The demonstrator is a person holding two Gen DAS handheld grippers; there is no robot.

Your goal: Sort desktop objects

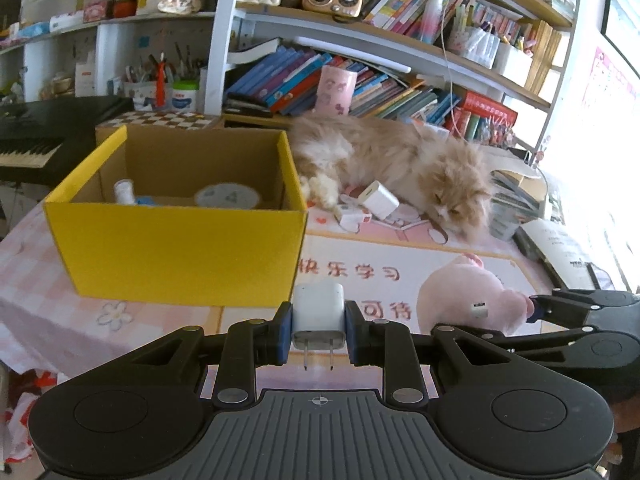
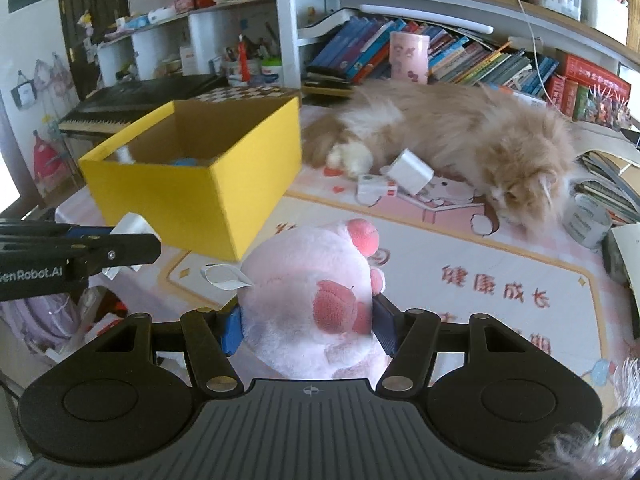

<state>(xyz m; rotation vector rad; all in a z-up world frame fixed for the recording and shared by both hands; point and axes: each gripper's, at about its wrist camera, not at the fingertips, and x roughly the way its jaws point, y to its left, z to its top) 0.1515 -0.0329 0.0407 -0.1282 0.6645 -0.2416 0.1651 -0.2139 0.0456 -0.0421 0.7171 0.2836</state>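
The left gripper [image 1: 319, 330] has its jaws pinching a white charger [image 1: 319, 316] by its sides, prongs toward the camera, above the desk [image 1: 52, 280] just before the near right corner of the yellow box [image 1: 176, 252]. The box stands open; a small white bottle [image 1: 123, 191] and a round lid [image 1: 227, 197] lie inside, with bare floor between them. The right gripper [image 2: 308, 326] has its jaws pinching a pink plush [image 2: 312, 304], held over the mat [image 2: 500, 280] to the right of the box. Behind it a wide strip of mat lies open up to a cat [image 1: 400, 164] sprawled along the desk's far edge. A second charger [image 1: 380, 199] and a small white block [image 1: 349, 216] lie against the cat's paws, near the box's far right corner. Books crowd the desk's right edge
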